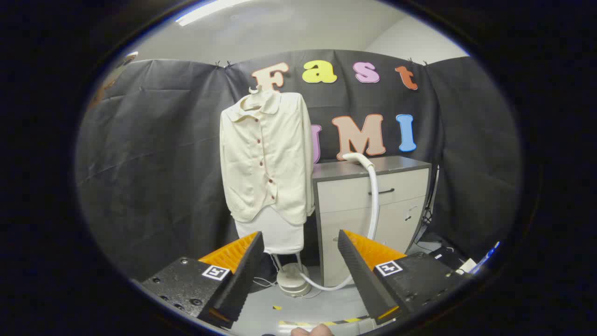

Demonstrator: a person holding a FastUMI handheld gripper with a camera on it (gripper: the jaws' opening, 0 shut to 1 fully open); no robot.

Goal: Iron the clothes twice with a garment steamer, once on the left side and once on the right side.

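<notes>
cabinet (373, 196) stands grey-topped against the black cloth wall (154, 154) | two pale drawers, dark handle (381, 191) on the upper one | cables (426, 214) hang beside it | striped tape (322, 322) marks the floor

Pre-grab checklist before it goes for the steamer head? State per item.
1. gripper fingers open, nothing between them: ok.
2. steamer head resting on top of the cabinet, far beyond the fingers, not yet held: ok for approach.
3. hose hangs in front of the cabinet down to the steamer base on the floor; whether it will snag: cannot tell.
4. cream jacket hangs upright on its hanger, buttoned front toward the gripper: ok.
5. Path from fingers to steamer head free of other things: ok.
6. Steamer powered or steaming: cannot tell.
</notes>
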